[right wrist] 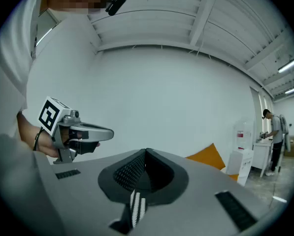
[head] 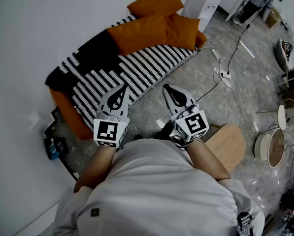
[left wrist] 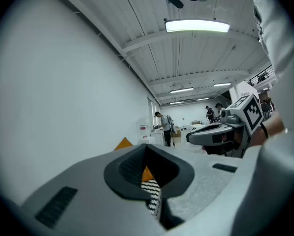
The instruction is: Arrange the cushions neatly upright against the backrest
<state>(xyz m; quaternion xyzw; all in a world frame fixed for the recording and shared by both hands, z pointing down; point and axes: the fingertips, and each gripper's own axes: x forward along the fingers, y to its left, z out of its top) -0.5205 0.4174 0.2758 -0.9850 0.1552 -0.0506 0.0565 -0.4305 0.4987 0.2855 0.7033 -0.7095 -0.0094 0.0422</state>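
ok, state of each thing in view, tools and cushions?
left tool: shut, empty
right tool: shut, empty
striped mattress: flat on the floor
big orange cushion: lying flat on the striped mattress
smaller orange cushion: lying flat, touching the big orange cushion
far orange cushion: tilted, leaning at the wall

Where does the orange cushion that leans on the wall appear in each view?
Head view: orange cushion at top centre.
Left gripper view: orange tip, left of centre.
Right gripper view: right of centre.
Shared landmark: the striped mattress.
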